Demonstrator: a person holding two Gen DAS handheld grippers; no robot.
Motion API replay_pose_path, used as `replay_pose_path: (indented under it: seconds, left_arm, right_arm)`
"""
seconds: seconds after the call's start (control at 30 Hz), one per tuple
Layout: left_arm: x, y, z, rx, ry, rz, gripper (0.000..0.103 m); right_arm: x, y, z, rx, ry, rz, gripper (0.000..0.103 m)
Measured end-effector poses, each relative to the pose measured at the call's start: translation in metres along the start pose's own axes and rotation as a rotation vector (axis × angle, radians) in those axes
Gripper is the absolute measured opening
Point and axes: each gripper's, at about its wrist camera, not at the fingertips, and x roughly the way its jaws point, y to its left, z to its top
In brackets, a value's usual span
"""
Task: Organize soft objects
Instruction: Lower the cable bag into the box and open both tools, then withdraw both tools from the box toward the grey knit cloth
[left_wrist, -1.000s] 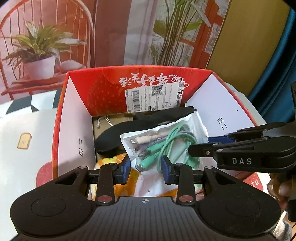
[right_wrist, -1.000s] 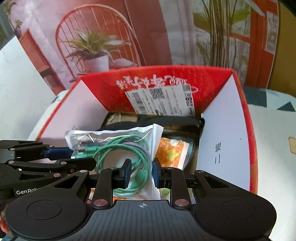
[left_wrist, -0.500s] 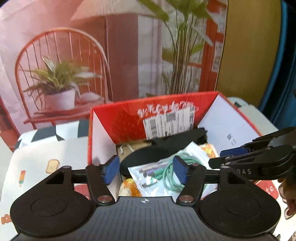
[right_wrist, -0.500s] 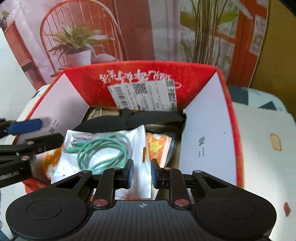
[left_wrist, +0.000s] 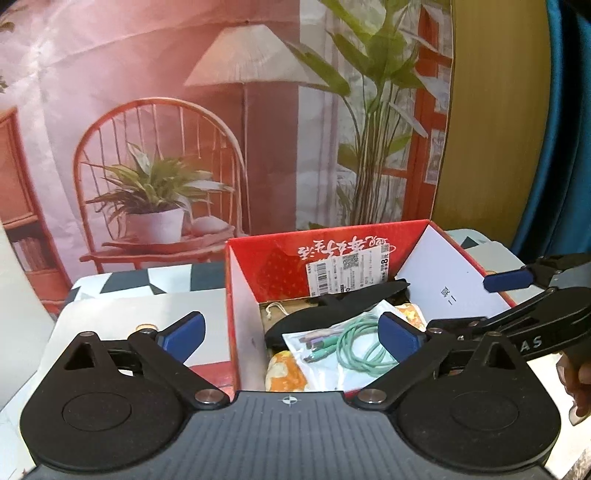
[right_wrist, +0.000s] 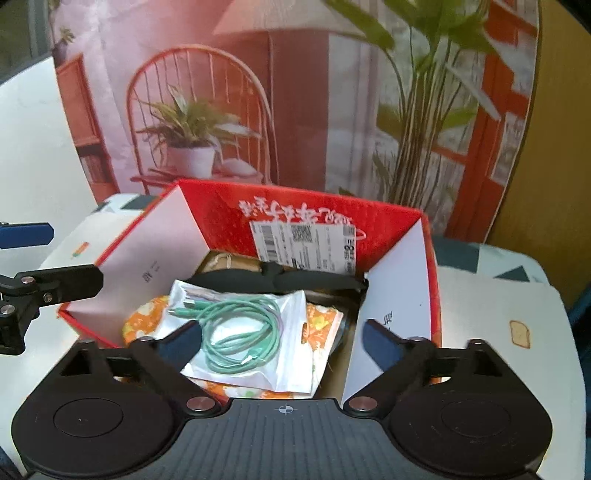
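- Left wrist view: the left gripper (left_wrist: 291, 334) hangs above the near edge of the red box (left_wrist: 243, 295), its fingers (left_wrist: 183, 330) spread wide and opening, with nothing pressed between them.
- The cable bag (left_wrist: 343, 350), a clear pouch of green cord, lies in the box on top of an orange floral pouch (left_wrist: 286, 371) and just in front of a black soft piece (left_wrist: 332, 306).
- The right gripper (left_wrist: 517, 295) shows at the right edge, clear of the box contents.
- Right wrist view: the right gripper (right_wrist: 280, 338) also has its fingers (right_wrist: 378, 338) wide and opening; the cable bag (right_wrist: 255, 332) sits below and between them but untouched.
- The red box (right_wrist: 399, 288) stands on the pale worktop (right_wrist: 498, 314).
- Judgement: this looks like the release step, with the bag dropped in.
- The next move likely calls for lifting both grippers clear of the box walls and looking for another soft thing; none shows outside the box here.
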Motion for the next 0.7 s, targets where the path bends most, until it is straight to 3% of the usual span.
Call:
replay_pose_path:
  seconds: [0.43, 0.7]
  left_arm:
    - [-0.042, -0.002, -0.039, -0.026, -0.024, 0.015, 0.103]
    - [-0.062, 0.002, -0.075, -0.083, -0.010, 0.023, 0.103]
  right_arm:
    - [-0.047, 0.004, -0.028, 0.028, -0.134, -0.001, 0.103]
    - [-0.071, 0.008, -0.063, 0.030, -0.186, 0.019, 0.103]
